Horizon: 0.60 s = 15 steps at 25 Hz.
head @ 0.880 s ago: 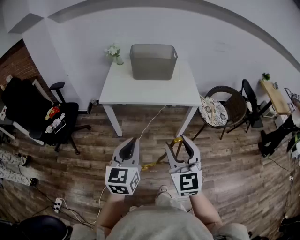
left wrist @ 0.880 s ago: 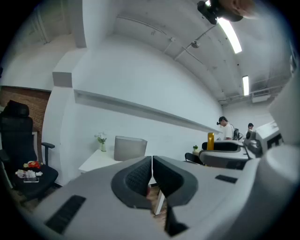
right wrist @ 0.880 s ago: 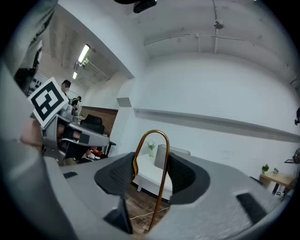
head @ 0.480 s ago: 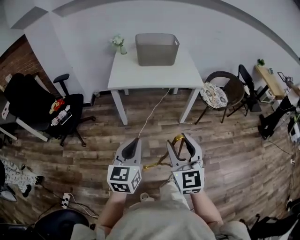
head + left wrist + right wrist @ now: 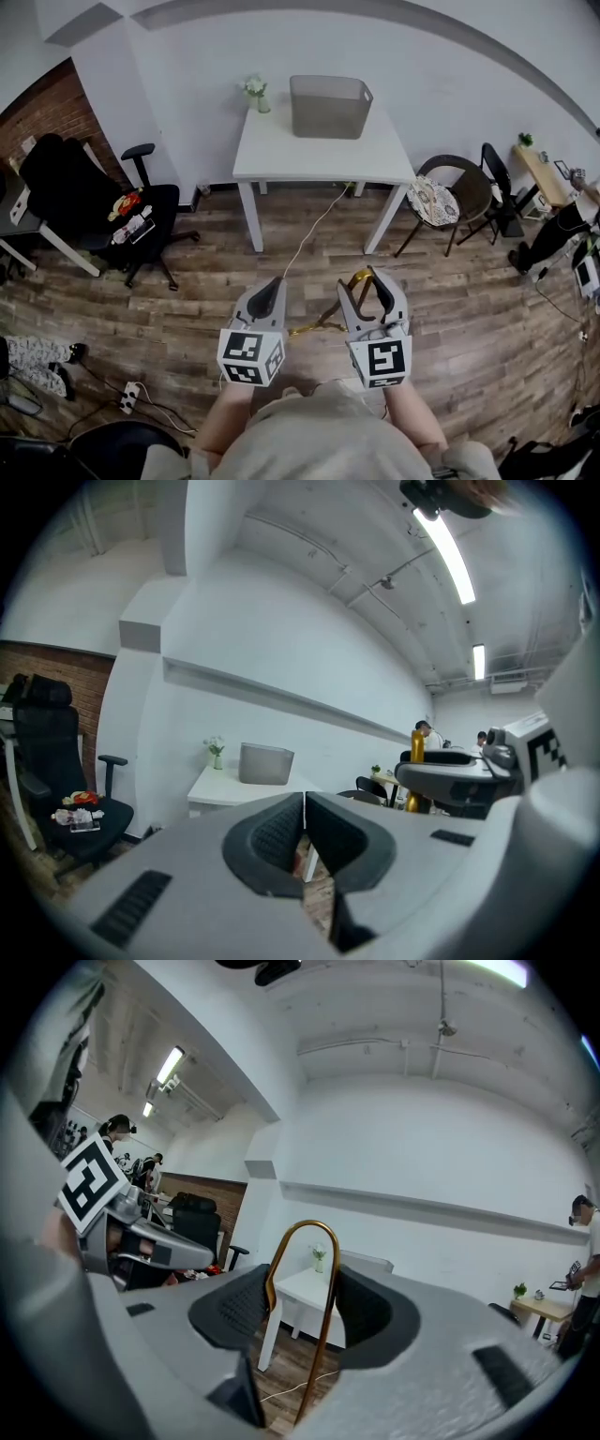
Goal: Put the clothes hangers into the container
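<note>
Gold wire: one clothes hanger [image 5: 307, 330] is carried by the right gripper [image 5: 360, 279], clear of the wood-plank floor [image 5: 187, 291].

- Right gripper view: the hook of the clothes hanger [image 5: 306, 1224] is seen upright between the pads. One leg of the loop lies against each pad. The right gripper [image 5: 302, 1307] is closed on the hook and its jaws are kept part-way apart by the loop's width.
- Head view: the hanger's body is seen running from the right gripper toward 9 o'clock, as far as the side of the left gripper [image 5: 272, 283]. Contact there cannot be made out.
- Left gripper view: the jaws of the left gripper [image 5: 305, 803] are pressed together, with nothing between them.
- Both tools are held side by side and pointed at 12 o'clock.
- Grey container [image 5: 328, 108]: placed on a white table [image 5: 281, 155] at 12 o'clock, at the table's far edge against the wall and well apart from both tools. The same container [image 5: 265, 763] is seen straight ahead in the left gripper view.
- A small vase [image 5: 255, 92] of flowers is noted just beside the container, at its 9 o'clock.
- A black office chair [image 5: 141, 206] is noted at 10 o'clock and a wicker chair [image 5: 450, 197] at 2 o'clock.
- A white cable [image 5: 305, 239] is laid on the floor from under the table toward the person.
</note>
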Motion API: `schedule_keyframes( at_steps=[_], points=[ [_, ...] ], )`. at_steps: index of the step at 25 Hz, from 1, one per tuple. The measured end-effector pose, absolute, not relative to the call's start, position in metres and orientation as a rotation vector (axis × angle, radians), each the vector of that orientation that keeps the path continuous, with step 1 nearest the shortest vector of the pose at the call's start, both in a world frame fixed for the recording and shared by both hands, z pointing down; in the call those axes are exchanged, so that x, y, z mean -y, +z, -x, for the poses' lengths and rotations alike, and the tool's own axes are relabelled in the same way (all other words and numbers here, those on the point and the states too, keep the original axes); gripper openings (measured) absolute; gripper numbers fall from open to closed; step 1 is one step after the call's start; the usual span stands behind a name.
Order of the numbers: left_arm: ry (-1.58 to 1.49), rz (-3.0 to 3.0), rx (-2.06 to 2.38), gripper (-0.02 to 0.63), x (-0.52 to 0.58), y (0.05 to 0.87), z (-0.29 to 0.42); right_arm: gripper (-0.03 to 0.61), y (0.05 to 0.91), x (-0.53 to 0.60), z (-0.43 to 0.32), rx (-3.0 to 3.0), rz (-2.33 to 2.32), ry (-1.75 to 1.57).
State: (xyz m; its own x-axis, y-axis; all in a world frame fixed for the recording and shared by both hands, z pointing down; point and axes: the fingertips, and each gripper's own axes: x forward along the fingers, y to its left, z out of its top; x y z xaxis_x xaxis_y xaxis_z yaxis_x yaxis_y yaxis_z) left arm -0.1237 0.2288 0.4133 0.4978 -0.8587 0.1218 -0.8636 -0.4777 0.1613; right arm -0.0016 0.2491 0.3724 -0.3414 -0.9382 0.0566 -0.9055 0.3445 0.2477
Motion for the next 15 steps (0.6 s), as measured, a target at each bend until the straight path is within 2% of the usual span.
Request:
schedule_keyframes(
  at_steps=[15],
  points=[
    [0.05,-2.563,1.439,0.009,-0.229,0.417,0.143,0.222,0.375,-0.25,0.018,2.386,-1.725,-0.25]
  ],
)
